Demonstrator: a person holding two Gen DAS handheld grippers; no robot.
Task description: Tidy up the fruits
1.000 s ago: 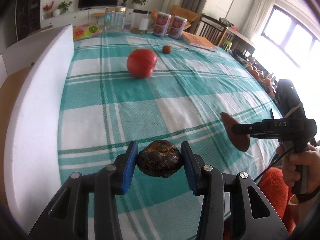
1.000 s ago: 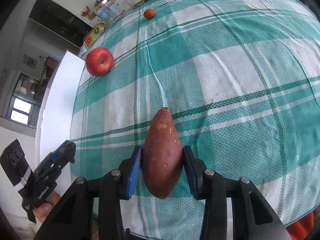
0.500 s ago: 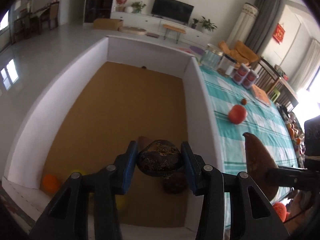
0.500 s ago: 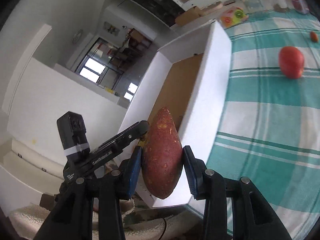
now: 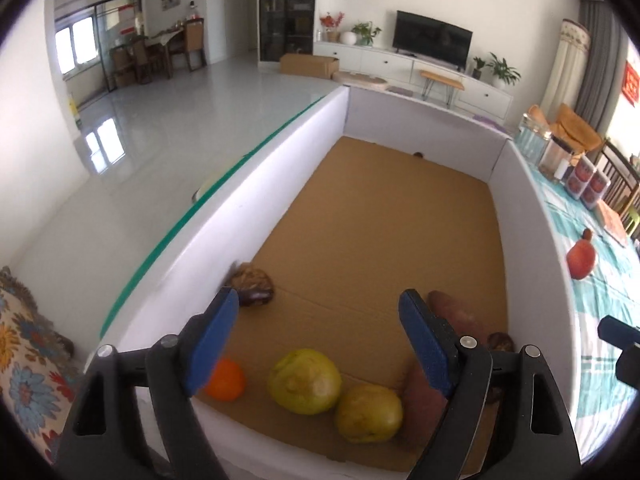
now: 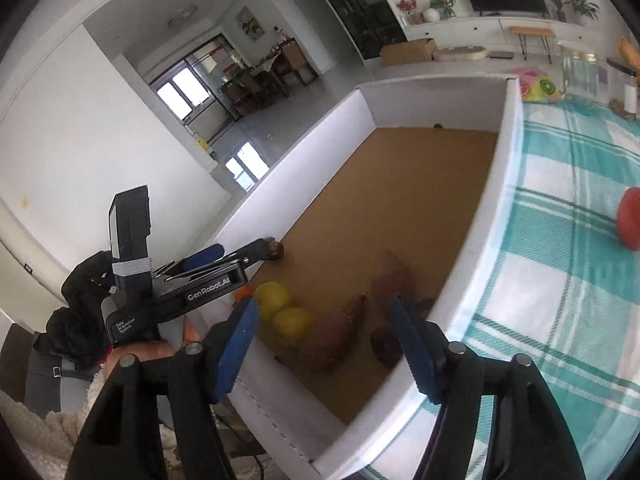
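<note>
Both grippers are over the near end of the white-walled box [image 5: 276,184], pointing down into it.

Left gripper [image 5: 318,336]: jaws opening, wide apart, nothing between the pads. I see only the cardboard floor of the box through the gap.

Right gripper [image 6: 324,344]: jaws also opening, wide, nothing gripped. The sweet potato [image 6: 332,336] lies on the box floor below the gap, near the box's near edge; a second sweet potato [image 6: 388,276] lies just beyond it, toward the right wall.

Box contents, from the left wrist view:
- dark wrinkled fruit [image 5: 252,286] against the left wall, a short way in from the near edge
- orange [image 5: 226,380] in the near left corner, partly behind my left pad
- two yellow-green fruits, one [image 5: 304,380] at the middle of the near edge, the other [image 5: 368,408] touching it on its right
- another dark round fruit [image 5: 500,342] at the right wall, mostly hidden by my right finger; I cannot tell whether it touches the sweet potato beside it.

Still outside the box, on the checked tablecloth [image 6: 560,280]: a red apple [image 5: 581,259] and, beyond it, a small orange fruit [image 5: 587,234], both well apart from the box's right wall.
</note>
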